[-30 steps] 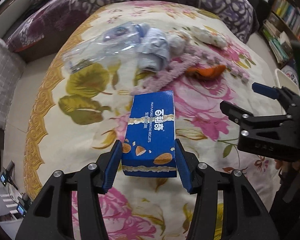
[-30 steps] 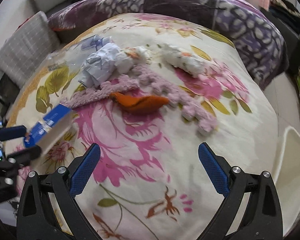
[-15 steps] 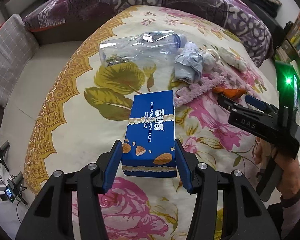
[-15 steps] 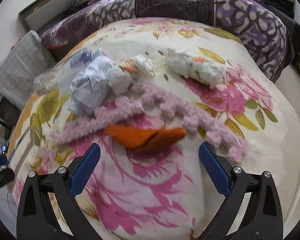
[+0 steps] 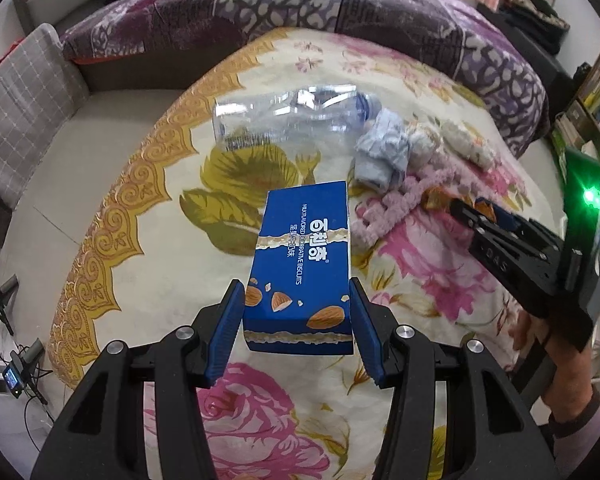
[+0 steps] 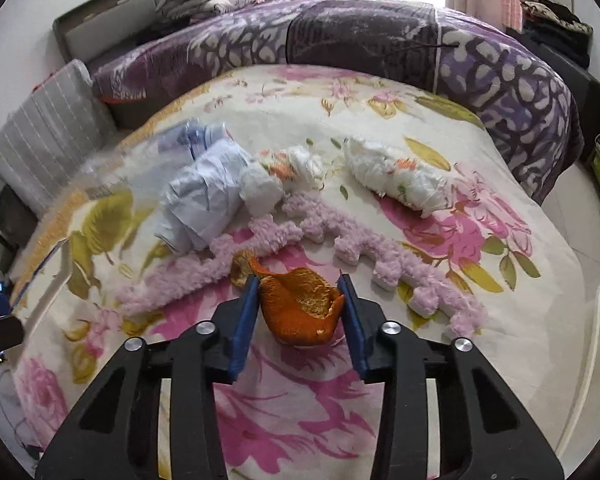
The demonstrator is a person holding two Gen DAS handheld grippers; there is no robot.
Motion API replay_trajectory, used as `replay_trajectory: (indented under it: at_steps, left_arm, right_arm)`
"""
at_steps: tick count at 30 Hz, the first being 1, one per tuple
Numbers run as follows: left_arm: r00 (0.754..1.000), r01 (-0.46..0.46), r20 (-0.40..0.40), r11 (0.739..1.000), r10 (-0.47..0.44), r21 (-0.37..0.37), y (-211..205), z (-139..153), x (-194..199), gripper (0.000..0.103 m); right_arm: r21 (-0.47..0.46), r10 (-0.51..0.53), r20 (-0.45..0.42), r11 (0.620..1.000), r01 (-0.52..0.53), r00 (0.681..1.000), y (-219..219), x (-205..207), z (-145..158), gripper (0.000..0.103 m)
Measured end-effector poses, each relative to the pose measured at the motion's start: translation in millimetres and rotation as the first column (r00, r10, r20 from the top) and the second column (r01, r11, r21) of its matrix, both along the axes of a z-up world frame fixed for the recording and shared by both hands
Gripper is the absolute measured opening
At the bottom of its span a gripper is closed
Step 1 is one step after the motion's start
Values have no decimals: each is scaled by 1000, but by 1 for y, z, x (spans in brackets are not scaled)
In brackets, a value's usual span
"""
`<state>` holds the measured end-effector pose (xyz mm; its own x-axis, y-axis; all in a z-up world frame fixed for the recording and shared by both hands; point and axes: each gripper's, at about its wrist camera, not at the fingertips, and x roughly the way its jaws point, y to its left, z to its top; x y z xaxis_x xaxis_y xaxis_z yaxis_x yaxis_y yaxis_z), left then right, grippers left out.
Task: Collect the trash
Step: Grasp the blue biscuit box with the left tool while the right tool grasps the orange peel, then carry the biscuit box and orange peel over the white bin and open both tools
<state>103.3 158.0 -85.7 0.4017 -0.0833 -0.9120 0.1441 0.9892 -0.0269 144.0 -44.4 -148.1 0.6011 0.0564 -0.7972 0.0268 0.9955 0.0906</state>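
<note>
Right gripper (image 6: pixel 299 296) just closed on orange peel (image 6: pixel 300 308); left gripper (image 5: pixel 298 318) clamps biscuit box (image 5: pixel 302 264).

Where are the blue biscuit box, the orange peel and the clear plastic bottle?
Blue cardboard biscuit box (image 5: pixel 304 264), left wrist view, printed top face.
Curled orange peel (image 6: pixel 300 308), right wrist view, its outer skin.
Clear plastic bottle (image 5: pixel 288 116), left wrist view, its crumpled body.

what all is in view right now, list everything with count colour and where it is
biscuit box: 1, blue, clamped in the left gripper
orange peel: 1, orange, between the right gripper's pads
plastic bottle: 1, clear, lying on the bedspread
crumpled paper: 1, pale blue, beside the bottle
tissue wads: 2, white, mid bed
fuzzy strip: 1, pink, behind the peel
bedspread: 1, cream floral
left gripper: 1, black, blue pads
right gripper: 1, black, jaws just closing on the peel
</note>
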Motion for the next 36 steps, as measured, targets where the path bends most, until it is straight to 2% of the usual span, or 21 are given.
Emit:
replay_trajectory:
  at_steps: [10, 21, 28, 36]
  left_arm:
    - [990, -56, 131, 998, 60, -34, -11, 27, -1, 52]
    - [962, -96, 250, 993, 111, -71, -33, 52, -4, 52]
    - [952, -80, 287, 993, 103, -89, -58, 61, -7, 52]
    - [952, -24, 303, 996, 50, -87, -97, 62, -12, 52]
  right_arm:
    - [42, 1, 79, 999, -5, 997, -5, -16, 39, 31]
    - [40, -11, 188, 999, 4, 982, -15, -42, 81, 30]
    - [16, -20, 242, 1000, 16, 970, -30, -60, 105, 30]
    - [-12, -53, 265, 998, 58, 963, -56, -77, 119, 30]
